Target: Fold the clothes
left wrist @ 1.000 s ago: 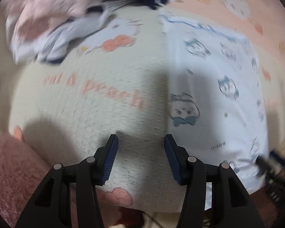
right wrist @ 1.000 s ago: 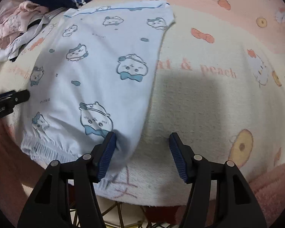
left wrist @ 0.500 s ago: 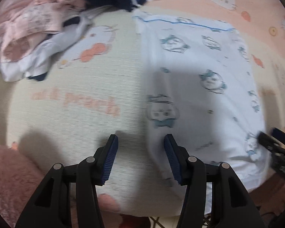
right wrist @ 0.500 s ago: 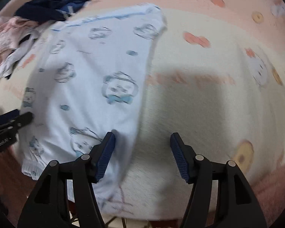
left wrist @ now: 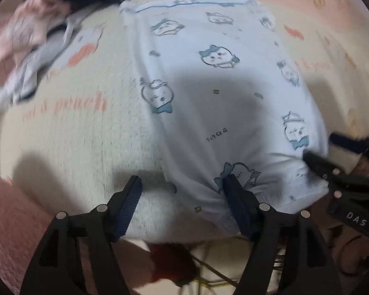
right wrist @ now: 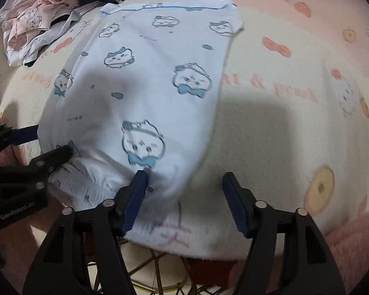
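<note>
L gripper (left wrist: pixel 182 191) is unclenched, jaws just widened, and straddles the near-left corner of the white printed garment (left wrist: pixel 209 93); cloth sits between the pads w/o being pinched. R gripper (right wrist: pixel 184 186) is also unclenched, jaws just opened a bit, over the near-right corner, its 9 o'clock pad on the cloth, the 3 o'clock one over bare blanket (right wrist: pixel 283 132). Garment lies flat on the blanket, waistband nearest, hem toward 12. Risks: a jaw closing too deep may nip the fuzzy blanket along w/ the cloth & drag it; R may catch only an edge sliver, so the corner slips on lifting; uneven grabs would skew the fold. Clothes pile (right wrist: pixel 44 27) at 10–11 o'clock is near the far-left corner, so a fold carried that way could land on it.
</note>
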A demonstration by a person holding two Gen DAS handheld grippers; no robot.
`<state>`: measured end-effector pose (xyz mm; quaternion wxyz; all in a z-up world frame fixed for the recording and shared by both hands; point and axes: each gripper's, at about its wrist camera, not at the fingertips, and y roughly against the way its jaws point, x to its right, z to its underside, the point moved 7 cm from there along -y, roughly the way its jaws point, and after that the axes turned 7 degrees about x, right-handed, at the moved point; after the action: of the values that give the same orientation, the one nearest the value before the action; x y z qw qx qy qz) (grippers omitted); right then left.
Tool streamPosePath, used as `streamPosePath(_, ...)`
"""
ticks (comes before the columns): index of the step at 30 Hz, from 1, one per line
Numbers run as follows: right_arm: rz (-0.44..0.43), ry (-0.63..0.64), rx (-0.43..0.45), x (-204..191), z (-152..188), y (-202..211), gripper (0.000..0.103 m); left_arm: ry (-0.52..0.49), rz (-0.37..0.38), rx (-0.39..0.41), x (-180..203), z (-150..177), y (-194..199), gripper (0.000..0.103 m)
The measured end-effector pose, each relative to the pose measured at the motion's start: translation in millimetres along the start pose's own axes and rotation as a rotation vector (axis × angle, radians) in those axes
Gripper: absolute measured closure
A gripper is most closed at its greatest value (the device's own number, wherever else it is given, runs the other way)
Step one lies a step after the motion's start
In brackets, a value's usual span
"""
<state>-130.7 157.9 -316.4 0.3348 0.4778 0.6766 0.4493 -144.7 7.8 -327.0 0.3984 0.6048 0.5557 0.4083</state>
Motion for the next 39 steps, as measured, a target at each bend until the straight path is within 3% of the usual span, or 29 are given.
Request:
streamPosePath(6, -0.038, -0.087, 0.078, 13.3, -19.2, 18.3, 0.036, 0.152, 0.023, 0.100, -32.2, -46.0, 8.2, 0.033)
streamPosePath(9, -0.065, -0.121, 0.101, 21.2, -42.4, 19.0, 0.036, 0.088, -0.017, 0.140, -37.1, -83.7, 2.9, 0.033)
streamPosePath(13, 0.018, -0.021, 0.120, 21.4, -83.2, 9.6, 0.036, 0.032, -0.037, 0.192, -32.7, -99.4, 1.0, 0.034)
streamPosePath(19, 0.048, 0.062, 0.138, 18.9, -141.4, -41.6, 0.038, -0.022, -0.034, 0.237, -37.9, -121.2, -16.4, 0.034)
streamPosePath(22, 0.044, 0.043, 0.162, 16.7, -146.7, -59.5, 0.038, -0.031, -0.006, 0.267, -31.3, -131.4, -25.8, 0.034)
streamPosePath(27, 0.058, 0.050, 0.188, 19.4, -141.9, -62.9, 0.036, -0.102, -0.103, 0.225, -35.0, -119.4, -38.7, 0.031)
streamPosePath(31, 0.137, -0.040, 0.178, 52.6, -142.8, -57.6, 0.037, -0.001, -0.159, 0.162, -66.8, -112.7, -27.8, 0.031)
streamPosePath(35, 0.124, -0.093, 0.193, 62.0, -137.0, -47.1, 0.037, 0.069, -0.107, 0.188, -76.9, -105.8, -19.3, 0.034)
streamPosePath(39, -0.035, -0.059, 0.202, 25.1, -131.8, -38.9, 0.040, -0.035, -0.027, 0.212, -37.8, -102.0, -16.2, 0.033)
